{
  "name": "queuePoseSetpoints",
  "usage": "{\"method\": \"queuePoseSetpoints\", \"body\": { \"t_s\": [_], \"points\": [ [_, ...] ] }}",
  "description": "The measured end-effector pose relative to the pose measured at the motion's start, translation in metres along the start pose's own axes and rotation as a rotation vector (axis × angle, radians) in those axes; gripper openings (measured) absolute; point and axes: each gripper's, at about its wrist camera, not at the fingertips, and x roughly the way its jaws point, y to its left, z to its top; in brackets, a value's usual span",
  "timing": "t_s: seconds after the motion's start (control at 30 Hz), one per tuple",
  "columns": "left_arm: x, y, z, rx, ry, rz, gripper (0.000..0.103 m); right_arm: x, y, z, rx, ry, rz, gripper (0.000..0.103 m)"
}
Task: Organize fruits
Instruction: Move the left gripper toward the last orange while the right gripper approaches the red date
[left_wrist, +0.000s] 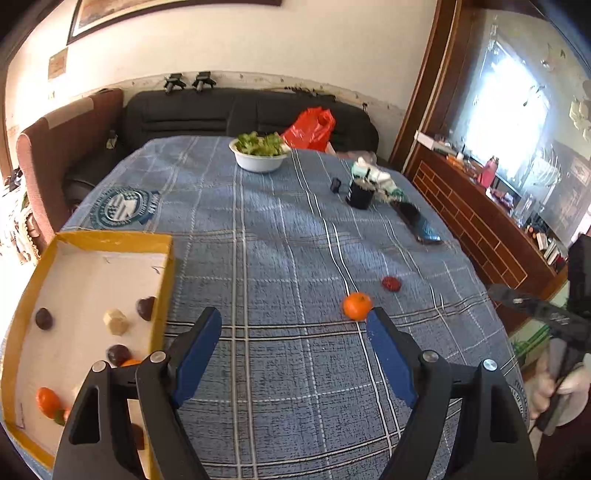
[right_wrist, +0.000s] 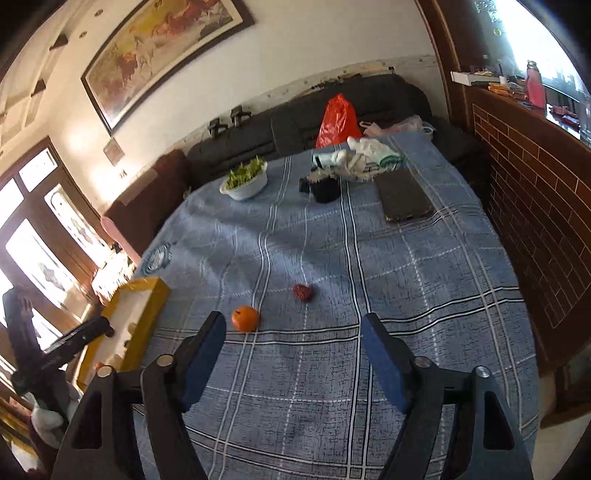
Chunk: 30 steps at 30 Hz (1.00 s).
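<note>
An orange tangerine (left_wrist: 357, 305) and a small red wrinkled fruit (left_wrist: 391, 283) lie on the blue plaid tablecloth (left_wrist: 280, 236). A yellow-rimmed box (left_wrist: 88, 295) at the left holds several fruits: dark ones, a pale one and orange ones. My left gripper (left_wrist: 293, 317) is open and empty, above the cloth between box and tangerine. In the right wrist view the tangerine (right_wrist: 245, 318) and red fruit (right_wrist: 303, 292) lie ahead. My right gripper (right_wrist: 293, 323) is open and empty, with the tangerine just beyond its left fingertip (right_wrist: 216, 325). The box (right_wrist: 136, 317) is at its left.
A white bowl of greens (left_wrist: 259, 151), a dark mug (left_wrist: 360, 194), a white cloth bundle (left_wrist: 373, 173) and a dark flat tray (left_wrist: 417, 221) sit at the table's far side. A dark sofa (left_wrist: 236, 114) with a red bag (left_wrist: 312, 129) stands behind. A brick-pattern cabinet (left_wrist: 476, 225) is right.
</note>
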Motion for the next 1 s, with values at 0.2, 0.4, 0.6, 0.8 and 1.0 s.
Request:
{"method": "queuePoseSetpoints", "body": {
  "t_s": [0.2, 0.4, 0.6, 0.8, 1.0],
  "points": [
    [0.046, -0.008, -0.006, -0.022, 0.084, -0.018, 0.080, 0.087, 0.009, 0.005, -0.086, 0.098, 0.026, 0.045],
    [0.082, -0.022, -0.010, 0.007, 0.137, -0.032, 0.080, 0.140, 0.009, 0.011, -0.145, 0.144, -0.010, 0.045],
    [0.111, -0.038, -0.012, 0.058, 0.163, -0.050, 0.068, 0.163, 0.014, 0.014, -0.180, 0.142, -0.076, 0.045],
    [0.130, -0.042, -0.011, 0.062, 0.181, -0.044, 0.068, 0.174, 0.014, 0.013, -0.210, 0.152, -0.116, 0.027],
    [0.149, -0.057, -0.009, 0.127, 0.196, -0.042, 0.068, 0.164, 0.007, 0.013, -0.164, 0.128, -0.096, 0.026]
  ]
}}
